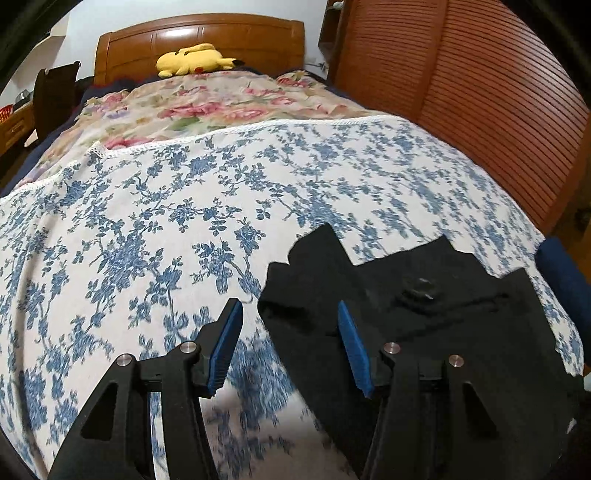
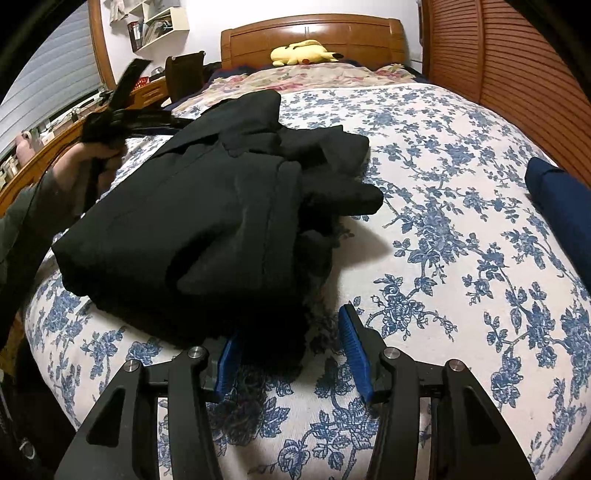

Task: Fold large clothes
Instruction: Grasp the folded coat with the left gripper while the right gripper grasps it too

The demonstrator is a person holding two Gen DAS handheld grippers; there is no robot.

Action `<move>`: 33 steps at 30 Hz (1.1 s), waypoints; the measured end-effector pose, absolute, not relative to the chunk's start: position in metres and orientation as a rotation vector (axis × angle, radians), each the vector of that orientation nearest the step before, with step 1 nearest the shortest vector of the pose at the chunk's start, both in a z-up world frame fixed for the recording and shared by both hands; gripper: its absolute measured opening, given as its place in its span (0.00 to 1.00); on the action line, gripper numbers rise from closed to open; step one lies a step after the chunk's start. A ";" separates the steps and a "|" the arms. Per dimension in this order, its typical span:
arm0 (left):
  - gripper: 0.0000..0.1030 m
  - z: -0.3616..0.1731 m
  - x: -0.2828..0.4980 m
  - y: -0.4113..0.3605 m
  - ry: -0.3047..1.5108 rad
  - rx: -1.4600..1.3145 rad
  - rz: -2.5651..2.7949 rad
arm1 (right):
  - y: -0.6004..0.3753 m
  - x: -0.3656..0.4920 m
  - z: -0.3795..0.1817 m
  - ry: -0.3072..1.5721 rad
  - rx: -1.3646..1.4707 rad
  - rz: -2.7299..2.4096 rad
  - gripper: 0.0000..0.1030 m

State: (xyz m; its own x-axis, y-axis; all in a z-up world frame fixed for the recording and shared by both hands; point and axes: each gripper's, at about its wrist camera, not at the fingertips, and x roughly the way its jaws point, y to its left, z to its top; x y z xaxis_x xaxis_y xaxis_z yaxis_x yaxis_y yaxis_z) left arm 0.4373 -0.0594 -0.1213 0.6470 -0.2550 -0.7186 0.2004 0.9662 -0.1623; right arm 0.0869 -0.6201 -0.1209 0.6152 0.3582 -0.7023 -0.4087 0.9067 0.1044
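Found the left gripper (image 1: pixel 289 306) with jaws about half apart and gripping nothing. Saw its left pad (image 1: pixel 225 347) above the blue-flowered sheet (image 1: pixel 147 221) and its right pad (image 1: pixel 354 350) above the black garment (image 1: pixel 443 266), with the garment's left edge running under the gap and no pad pressing on cloth. In the right wrist view, saw that same gripper only as a dark blur by the person's left hand (image 2: pixel 85 158), beside the garment's far left side.

Found the right gripper (image 2: pixel 290 321) about as far apart, pointed down at the garment's near edge. Saw the left pad (image 2: pixel 229 365) partly hidden by the dark fold, and the right pad (image 2: pixel 356 354) clear of the cloth, over the sheet. Saw dark frayed cloth in the gap, not pinched. Could not tell whether the left pad touched the fold.

Found the garment lying on the sheet as a thick folded bundle, left of the bed's middle in the right wrist view. Traced its long axis from the near edge away toward the wooden headboard (image 2: pixel 310 33), seams along that line. Saw loose folded ends pointing right at the far end.
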 end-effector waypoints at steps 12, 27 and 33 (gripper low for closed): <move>0.54 -0.147 0.453 -0.069 0.904 -0.015 -0.223 | -0.618 0.086 -0.129 0.774 -0.068 0.436 0.51; 0.28 -0.152 0.458 -0.069 0.934 -0.091 -0.287 | -0.615 0.087 -0.131 0.782 -0.068 0.456 0.34; 0.11 -0.128 0.446 -0.079 0.901 -0.012 -0.219 | -0.615 0.086 -0.122 0.772 -0.030 0.498 0.14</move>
State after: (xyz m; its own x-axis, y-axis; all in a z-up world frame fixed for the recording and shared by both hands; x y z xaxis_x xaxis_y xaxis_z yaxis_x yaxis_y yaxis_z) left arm 0.4461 -0.0792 -0.1282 0.6004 -0.1938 -0.7759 0.1836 0.9777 -0.1022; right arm 0.0859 -0.6154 -0.1222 0.6069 0.4204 -0.6744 -0.4419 0.8839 0.1534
